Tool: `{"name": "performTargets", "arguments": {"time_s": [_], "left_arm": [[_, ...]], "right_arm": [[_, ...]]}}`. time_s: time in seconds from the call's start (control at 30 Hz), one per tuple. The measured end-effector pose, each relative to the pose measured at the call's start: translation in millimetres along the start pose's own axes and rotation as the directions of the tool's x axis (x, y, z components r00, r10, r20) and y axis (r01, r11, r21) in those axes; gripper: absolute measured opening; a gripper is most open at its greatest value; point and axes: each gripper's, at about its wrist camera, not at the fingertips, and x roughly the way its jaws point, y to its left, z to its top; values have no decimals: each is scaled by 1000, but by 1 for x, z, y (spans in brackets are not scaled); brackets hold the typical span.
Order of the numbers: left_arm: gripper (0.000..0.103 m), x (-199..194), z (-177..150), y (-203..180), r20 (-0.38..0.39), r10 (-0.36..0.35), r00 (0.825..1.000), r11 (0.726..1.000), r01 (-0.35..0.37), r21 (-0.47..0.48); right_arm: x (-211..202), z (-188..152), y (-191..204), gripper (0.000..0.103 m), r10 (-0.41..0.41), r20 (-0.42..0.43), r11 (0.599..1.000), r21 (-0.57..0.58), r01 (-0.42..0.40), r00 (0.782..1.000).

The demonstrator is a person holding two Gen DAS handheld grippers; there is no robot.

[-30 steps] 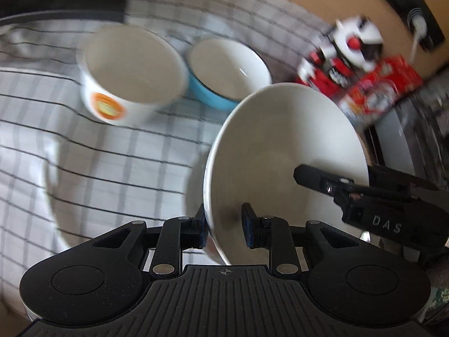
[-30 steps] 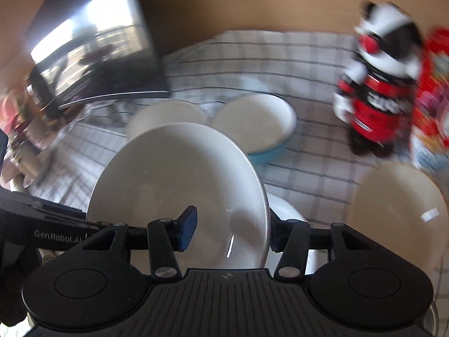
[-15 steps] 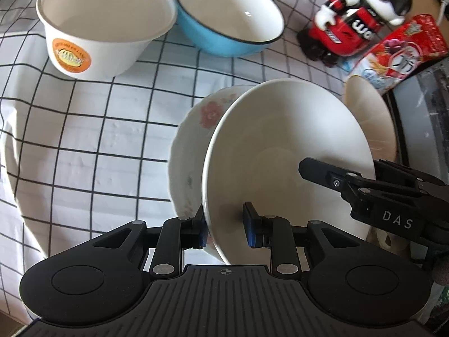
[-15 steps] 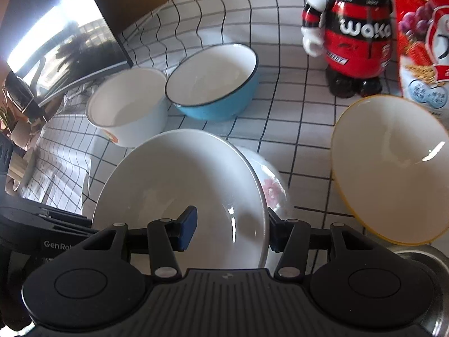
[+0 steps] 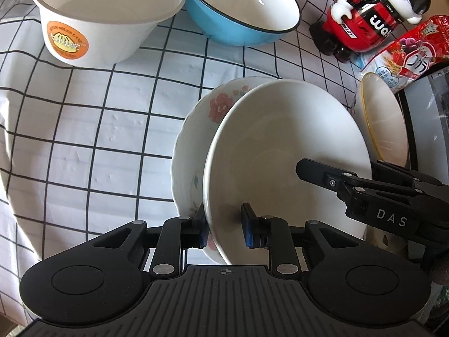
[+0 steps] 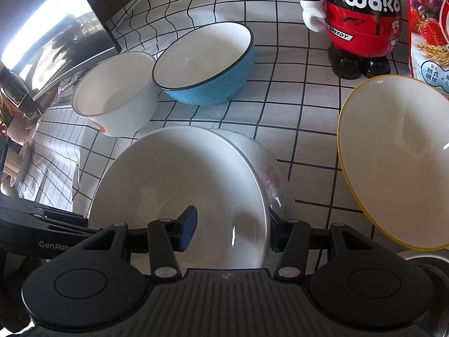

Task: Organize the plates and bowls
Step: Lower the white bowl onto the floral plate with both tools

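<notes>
Left tongs (image 5: 224, 226) grip the near rim of the white plate (image 5: 283, 151), fingers narrowly spaced on either side. Right tongs (image 6: 230, 229) straddle the opposite rim, set wider; contact cannot be confirmed. Plate sits at centre frame, over the floral plate (image 5: 196, 129) on the bench (image 5: 84, 140).

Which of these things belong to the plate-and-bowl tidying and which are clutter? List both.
Job:
white plate, held by left gripper and right gripper
floral plate
yellow-rimmed plate
blue bowl
white bowl

Clutter:
toy robot
snack bag
screen
</notes>
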Motion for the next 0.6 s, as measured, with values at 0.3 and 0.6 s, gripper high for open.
{"name": "performTargets", "arguments": {"time_s": [0.3, 0.6], "left_arm": [[23, 2, 1, 0, -6, 5, 1000, 1000, -5, -2], [22, 5, 2, 0, -11, 12, 1000, 1000, -12, 0]], "right_arm": [[3, -3, -4, 51, 8, -9, 1000, 19, -8, 1000], [4, -5, -7, 51, 18, -15, 999, 30, -18, 1000]]}}
